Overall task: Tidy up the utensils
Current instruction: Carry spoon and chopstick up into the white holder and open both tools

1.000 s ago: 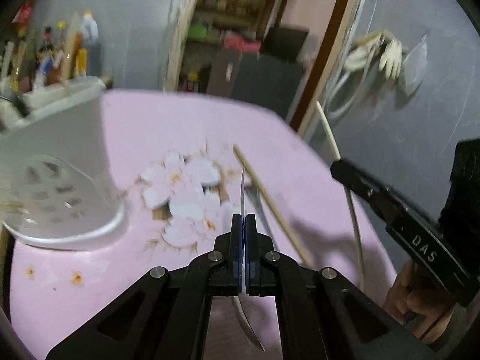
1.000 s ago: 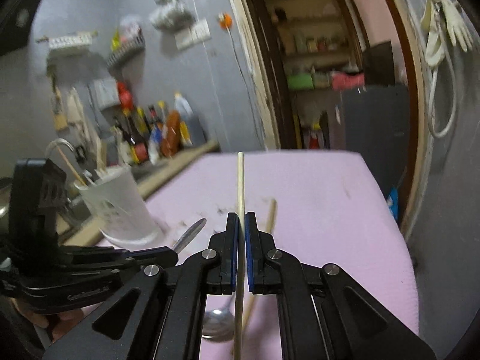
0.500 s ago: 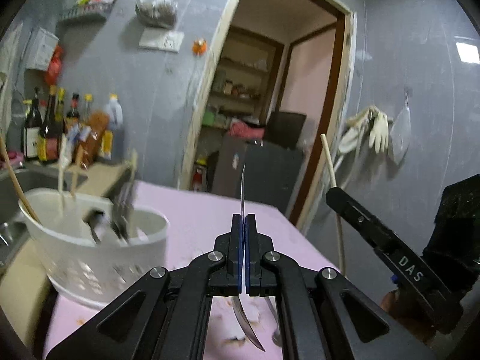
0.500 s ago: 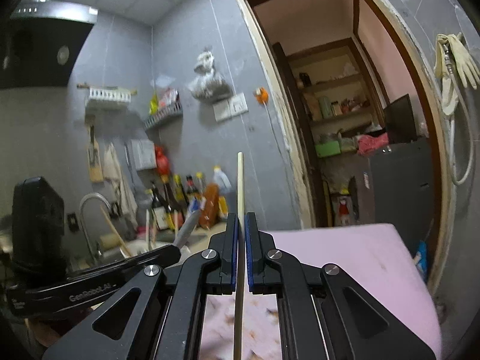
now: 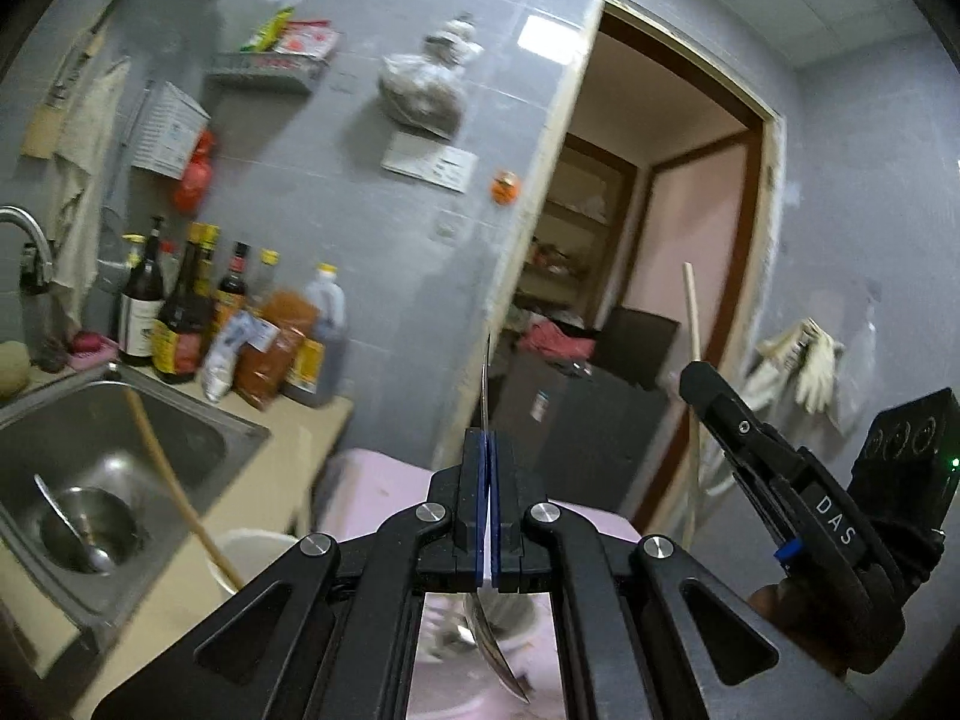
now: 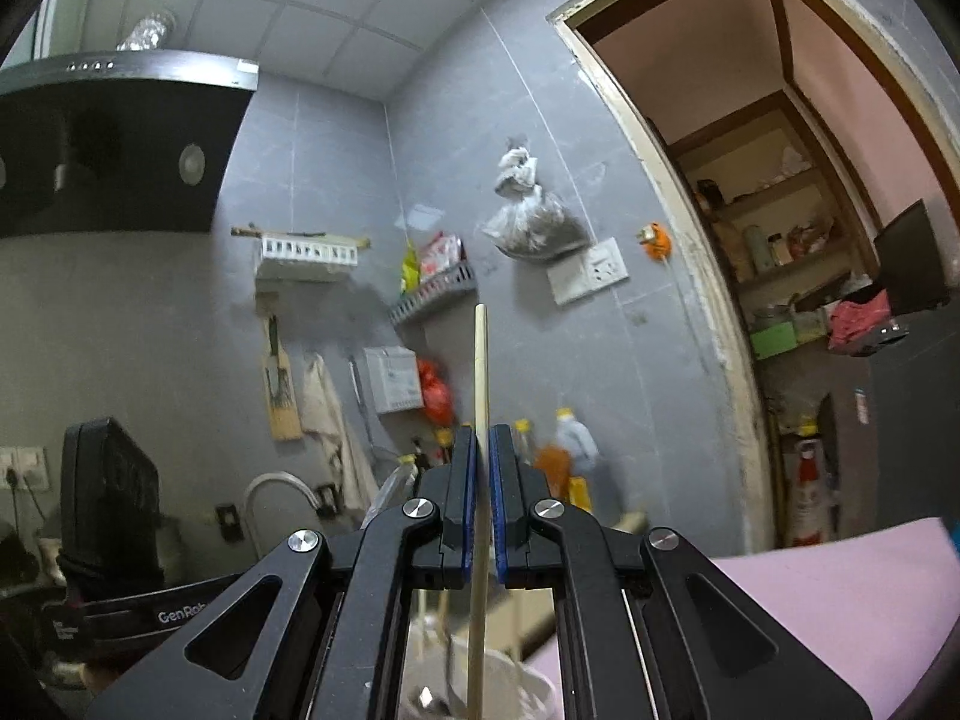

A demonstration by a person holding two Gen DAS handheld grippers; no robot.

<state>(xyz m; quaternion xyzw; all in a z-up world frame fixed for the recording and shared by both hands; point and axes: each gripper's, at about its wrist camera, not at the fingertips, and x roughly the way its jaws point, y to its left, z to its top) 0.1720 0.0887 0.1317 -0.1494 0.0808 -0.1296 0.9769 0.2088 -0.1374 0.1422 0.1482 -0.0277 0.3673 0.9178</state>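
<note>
The spoon (image 5: pixel 487 384) stands upright, edge-on, clamped in the left gripper (image 5: pixel 487 450); the chopstick (image 6: pixel 480 372) stands upright, pinched by the right gripper (image 6: pixel 480 450). Below lies a pink table (image 6: pixel 840 588); behind, a grey tiled wall (image 6: pixel 336 192).

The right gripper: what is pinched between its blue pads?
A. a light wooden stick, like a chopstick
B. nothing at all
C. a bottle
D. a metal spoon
A: in the right wrist view the right gripper is shut on a pale wooden chopstick, which runs straight up between the pads and sticks out above them.
</note>
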